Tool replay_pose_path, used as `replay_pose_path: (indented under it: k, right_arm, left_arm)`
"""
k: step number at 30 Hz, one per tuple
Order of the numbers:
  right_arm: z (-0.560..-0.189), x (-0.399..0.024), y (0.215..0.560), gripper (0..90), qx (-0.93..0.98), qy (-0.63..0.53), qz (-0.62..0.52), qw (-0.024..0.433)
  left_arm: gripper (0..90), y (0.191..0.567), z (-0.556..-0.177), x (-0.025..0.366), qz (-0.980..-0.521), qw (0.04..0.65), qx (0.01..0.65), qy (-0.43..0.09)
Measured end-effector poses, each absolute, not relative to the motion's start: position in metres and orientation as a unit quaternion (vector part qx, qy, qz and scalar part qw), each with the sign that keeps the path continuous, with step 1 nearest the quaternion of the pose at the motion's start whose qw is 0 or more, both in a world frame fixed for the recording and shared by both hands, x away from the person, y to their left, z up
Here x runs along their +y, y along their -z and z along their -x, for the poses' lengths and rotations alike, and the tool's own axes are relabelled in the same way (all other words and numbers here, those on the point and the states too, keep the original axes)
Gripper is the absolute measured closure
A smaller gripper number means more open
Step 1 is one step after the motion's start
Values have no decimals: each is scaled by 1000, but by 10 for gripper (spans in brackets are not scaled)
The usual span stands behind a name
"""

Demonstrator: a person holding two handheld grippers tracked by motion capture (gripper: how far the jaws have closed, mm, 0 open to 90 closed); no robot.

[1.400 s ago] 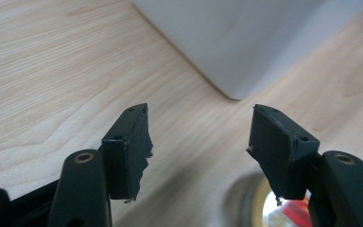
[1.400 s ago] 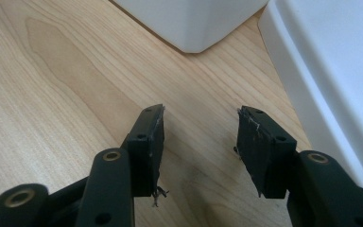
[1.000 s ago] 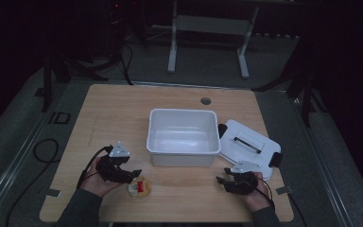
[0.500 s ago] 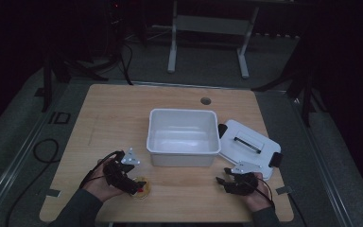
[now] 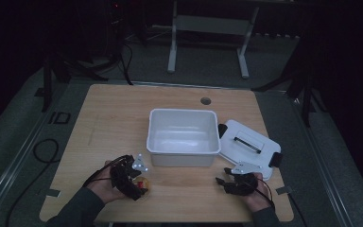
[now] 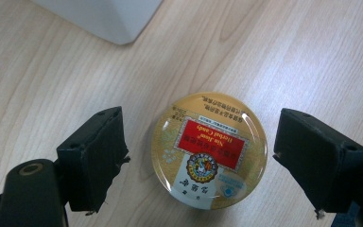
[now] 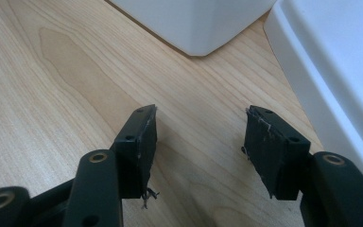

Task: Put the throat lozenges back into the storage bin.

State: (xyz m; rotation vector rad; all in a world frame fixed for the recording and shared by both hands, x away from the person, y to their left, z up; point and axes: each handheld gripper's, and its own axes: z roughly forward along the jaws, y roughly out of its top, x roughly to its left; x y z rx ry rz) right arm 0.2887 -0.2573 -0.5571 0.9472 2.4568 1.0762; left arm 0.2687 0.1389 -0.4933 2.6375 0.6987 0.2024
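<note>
Left to right across the wooden desk (image 5: pixel 108 118): left gripper (image 5: pixel 139 187) lowered over a round herbal candy tin (image 6: pixel 209 150), gold lid with a red label, lying flat near the desk's front edge. Fingers (image 6: pixel 94 158) released, just spread wider and moved in from the tin's left side a second ago to straddle it now, gaps visible on both sides, nothing pressing on the lid's rim. Judged as a lining-up for a pinch, the grasp itself not yet made. At centre, an open white plastic bin (image 5: pixel 183 138), empty inside, probably the tin's destination. Just right of it, the bin's white lid (image 5: pixel 248 147) with black latches, flat on the desk and touching the bin's corner. Far right, right gripper (image 5: pixel 223 181) parked low over bare wood, fingers (image 7: pixel 137 144) released too, recently eased a little further apart, holding nothing, waiting near the lid's front edge.
</note>
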Motion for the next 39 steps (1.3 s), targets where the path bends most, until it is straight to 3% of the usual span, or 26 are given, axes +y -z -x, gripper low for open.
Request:
replay_pose_path:
  k: [15, 23, 39]
  right_arm:
    - [-289, -258, 557, 434, 856, -375, -325, 147]
    - [-289, -258, 557, 434, 856, -375, -323, 146]
    - [-288, -258, 557, 433, 857, -375, -321, 145]
  left_arm:
    - [173, 502, -270, 126, -968, 133, 208, -53]
    - [129, 509, -273, 121, -973, 110, 199, -43]
    - [162, 516, -278, 114, -978, 77, 191, -35]
